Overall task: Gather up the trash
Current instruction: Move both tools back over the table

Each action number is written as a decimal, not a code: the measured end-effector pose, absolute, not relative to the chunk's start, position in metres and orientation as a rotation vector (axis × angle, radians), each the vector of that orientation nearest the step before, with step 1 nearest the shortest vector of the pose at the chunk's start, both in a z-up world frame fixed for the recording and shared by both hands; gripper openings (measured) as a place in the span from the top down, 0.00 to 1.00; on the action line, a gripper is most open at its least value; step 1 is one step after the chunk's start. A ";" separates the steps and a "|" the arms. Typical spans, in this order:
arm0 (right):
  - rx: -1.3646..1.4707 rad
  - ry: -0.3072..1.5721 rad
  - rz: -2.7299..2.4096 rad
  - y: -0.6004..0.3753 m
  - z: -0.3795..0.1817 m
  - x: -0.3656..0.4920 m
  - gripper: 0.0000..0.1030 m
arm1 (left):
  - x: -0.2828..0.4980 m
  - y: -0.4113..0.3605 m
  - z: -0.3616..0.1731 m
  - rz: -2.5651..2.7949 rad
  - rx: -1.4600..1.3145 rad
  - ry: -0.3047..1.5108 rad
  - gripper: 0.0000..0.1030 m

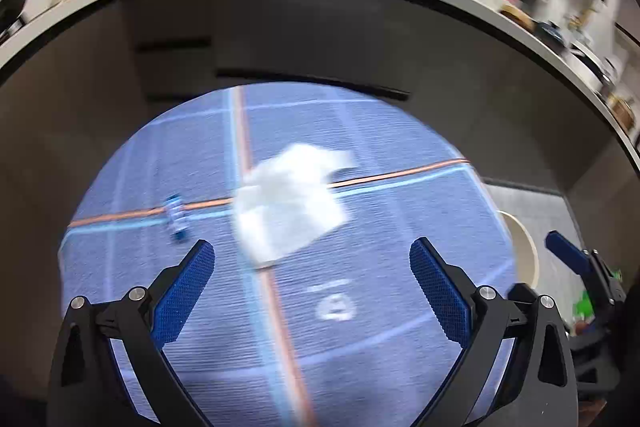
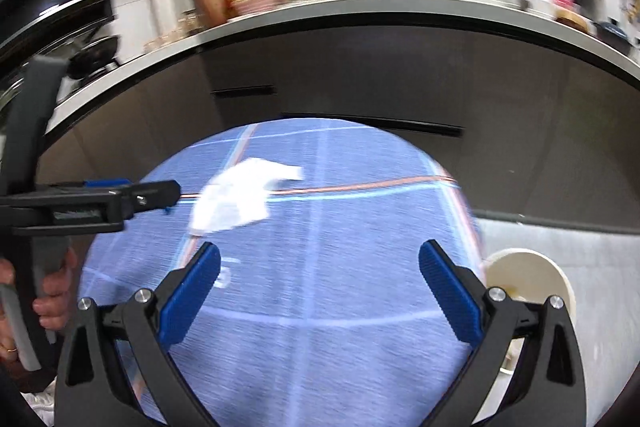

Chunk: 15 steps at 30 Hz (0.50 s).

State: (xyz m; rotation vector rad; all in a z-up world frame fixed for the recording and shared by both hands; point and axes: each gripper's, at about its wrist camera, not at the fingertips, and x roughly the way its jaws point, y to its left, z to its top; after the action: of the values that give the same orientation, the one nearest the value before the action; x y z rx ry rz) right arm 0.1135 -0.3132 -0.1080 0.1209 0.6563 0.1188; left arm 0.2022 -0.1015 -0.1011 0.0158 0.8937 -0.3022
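A round table in a blue plaid tablecloth (image 1: 360, 327) fills my view. A crumpled white tissue (image 1: 290, 201) lies near its middle, with a small blue-striped wrapper (image 1: 176, 217) left of the tissue. My left gripper (image 1: 312, 283) and right gripper (image 2: 320, 281) hover over the cloth, both spread wide and empty.
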 end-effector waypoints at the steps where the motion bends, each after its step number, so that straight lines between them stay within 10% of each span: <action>1: 0.119 0.660 0.140 -0.305 -0.108 0.118 0.03 | 0.205 -0.094 -0.103 -0.285 0.010 0.898 0.08; 15: -0.039 0.792 0.213 -0.223 -0.127 0.188 0.03 | 0.237 -0.013 -0.136 -0.134 -0.046 0.948 0.08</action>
State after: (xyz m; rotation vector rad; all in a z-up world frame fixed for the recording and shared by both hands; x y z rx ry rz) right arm 0.1876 -0.2233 -0.1270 -0.0388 0.7924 0.2131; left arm 0.2370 -0.0126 -0.1357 -0.0459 0.9479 -0.1337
